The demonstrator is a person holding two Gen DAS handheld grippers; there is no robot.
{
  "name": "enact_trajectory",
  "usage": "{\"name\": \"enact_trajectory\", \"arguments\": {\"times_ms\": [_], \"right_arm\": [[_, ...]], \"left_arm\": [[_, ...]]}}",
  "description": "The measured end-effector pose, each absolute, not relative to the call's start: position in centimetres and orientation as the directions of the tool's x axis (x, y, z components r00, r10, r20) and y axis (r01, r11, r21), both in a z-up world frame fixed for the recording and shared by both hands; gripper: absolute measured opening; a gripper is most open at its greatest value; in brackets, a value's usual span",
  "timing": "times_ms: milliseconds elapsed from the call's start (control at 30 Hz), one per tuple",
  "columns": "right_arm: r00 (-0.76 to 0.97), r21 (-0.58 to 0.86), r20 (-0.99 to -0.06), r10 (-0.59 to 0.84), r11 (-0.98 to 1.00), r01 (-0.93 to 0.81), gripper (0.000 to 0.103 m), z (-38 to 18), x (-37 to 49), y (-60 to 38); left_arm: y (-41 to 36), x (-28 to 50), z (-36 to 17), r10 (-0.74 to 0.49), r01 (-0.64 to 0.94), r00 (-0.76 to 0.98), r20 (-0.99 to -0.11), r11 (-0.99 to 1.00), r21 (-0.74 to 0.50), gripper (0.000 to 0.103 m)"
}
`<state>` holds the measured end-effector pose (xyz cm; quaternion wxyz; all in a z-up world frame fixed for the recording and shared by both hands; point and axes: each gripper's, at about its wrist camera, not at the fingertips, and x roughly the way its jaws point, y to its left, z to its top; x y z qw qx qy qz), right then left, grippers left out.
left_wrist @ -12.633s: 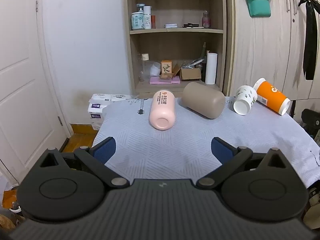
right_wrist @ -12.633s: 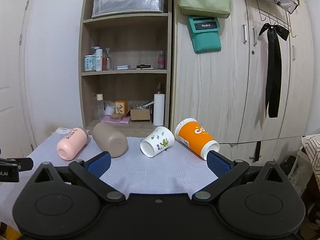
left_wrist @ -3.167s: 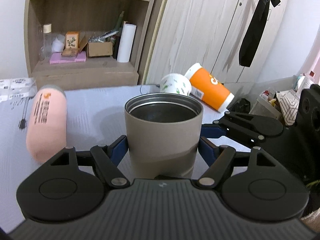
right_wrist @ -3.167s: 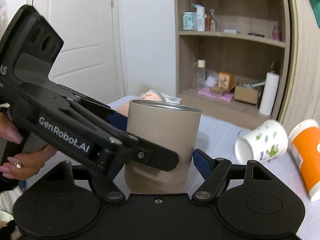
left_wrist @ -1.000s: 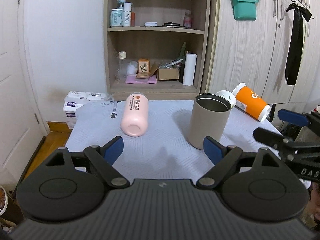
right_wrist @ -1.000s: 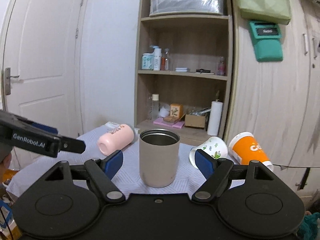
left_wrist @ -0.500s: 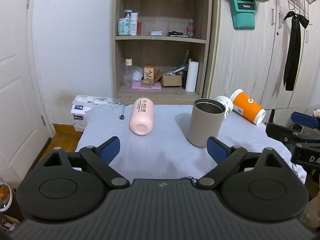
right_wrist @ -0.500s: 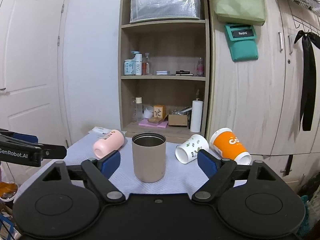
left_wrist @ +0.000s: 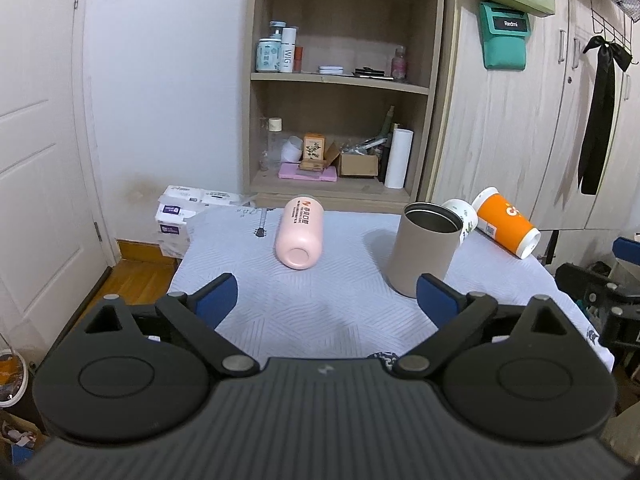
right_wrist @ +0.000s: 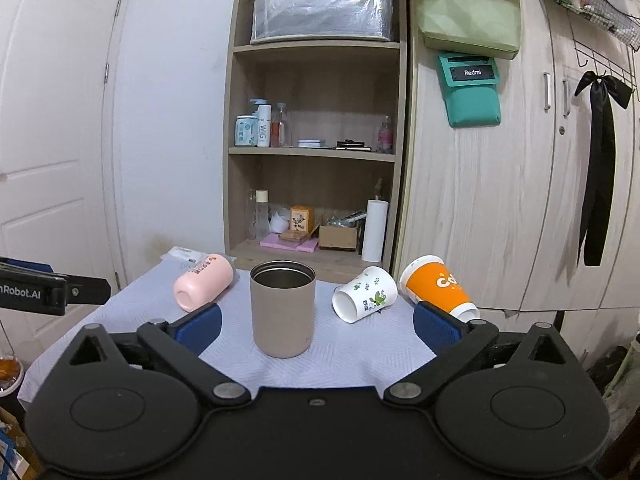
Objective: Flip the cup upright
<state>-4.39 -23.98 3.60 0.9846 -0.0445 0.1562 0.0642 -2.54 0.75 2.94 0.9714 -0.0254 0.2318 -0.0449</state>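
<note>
A beige metal cup [left_wrist: 426, 252] [right_wrist: 282, 310] stands upright on the cloth-covered table [left_wrist: 340, 312], mouth up. A pink cup [left_wrist: 301, 231] [right_wrist: 204, 287] lies on its side to its left. A white patterned paper cup [left_wrist: 463, 215] [right_wrist: 365, 294] and an orange paper cup [left_wrist: 505, 222] [right_wrist: 438, 286] lie on their sides to its right. My left gripper [left_wrist: 326, 302] is open and empty, back from the table's near edge. My right gripper [right_wrist: 316, 324] is open and empty, pulled back in front of the beige cup.
A wooden shelf unit [left_wrist: 340, 92] with bottles and boxes stands behind the table. A wardrobe [right_wrist: 520, 180] is at the right, a white door [left_wrist: 36, 160] at the left. Tissue packs [left_wrist: 180, 216] sit on the floor left of the table.
Both grippers have drawn back a little further from the table. The beige cup stays standing upright where it was set down.
</note>
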Motion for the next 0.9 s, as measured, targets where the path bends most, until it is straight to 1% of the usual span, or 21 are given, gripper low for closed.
{"name": "enact_trajectory", "arguments": {"times_ms": [100, 600, 767, 900], "right_arm": [[0.941, -0.059, -0.320, 0.112, 0.989, -0.138, 0.103, 3.6, -4.5, -23.9], [0.941, -0.066, -0.333, 0.061, 0.994, -0.088, 0.103, 3.6, -5.3, -24.0], [0.940, -0.062, -0.337, 0.043, 0.996, -0.068, 0.103, 3.6, -5.4, -24.1], [0.939, -0.031, -0.340, 0.051, 0.997, -0.066, 0.103, 3.7, -5.8, -24.2]], "left_arm": [[0.8, -2.8, 3.0, -0.106, 0.082, 0.886, -0.451, 0.994, -0.073, 0.103], [0.3, -2.8, 2.5, -0.082, 0.068, 0.855, -0.511, 0.997, -0.046, 0.103], [0.2, -2.9, 2.5, -0.063, 0.057, 0.857, -0.512, 0.998, -0.027, 0.103], [-0.2, -3.2, 2.3, -0.044, 0.050, 0.862, -0.505, 0.999, -0.002, 0.103]]}}
